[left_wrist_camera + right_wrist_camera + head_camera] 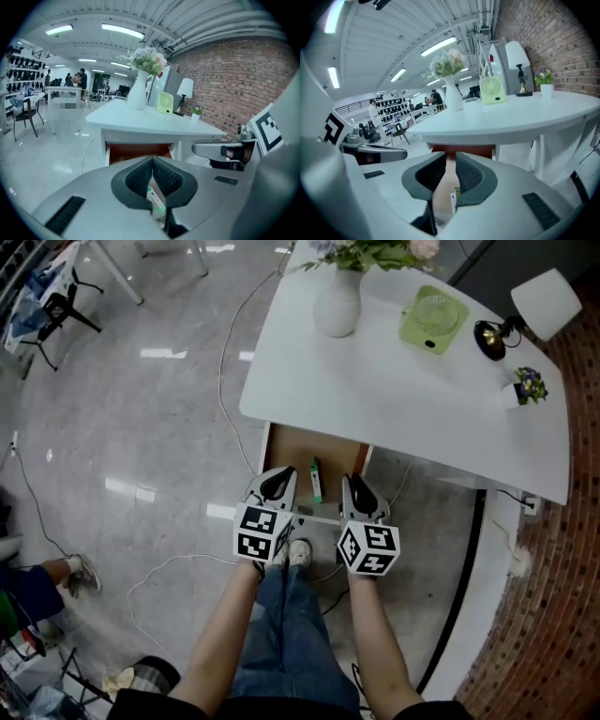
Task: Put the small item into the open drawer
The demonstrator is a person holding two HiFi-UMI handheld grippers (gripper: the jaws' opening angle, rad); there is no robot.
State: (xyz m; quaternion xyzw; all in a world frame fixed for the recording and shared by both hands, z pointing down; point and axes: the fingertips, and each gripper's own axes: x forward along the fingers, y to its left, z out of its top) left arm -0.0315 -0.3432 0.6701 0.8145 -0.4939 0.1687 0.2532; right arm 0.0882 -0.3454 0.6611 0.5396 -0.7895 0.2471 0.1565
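- Head view: small item (pixel 316 480) lies in the open drawer (pixel 291 448).
- Left gripper (pixel 153 161) fingers touch, hiding part of it.
- Right gripper (pixel 450 163) fingers stand slightly apart, empty.

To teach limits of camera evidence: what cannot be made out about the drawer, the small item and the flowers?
Drawer: back hidden under the tabletop, head view.
Small item: print too small in every view; left claw covers part in left gripper view.
Flowers: cut off by head view's upper edge.
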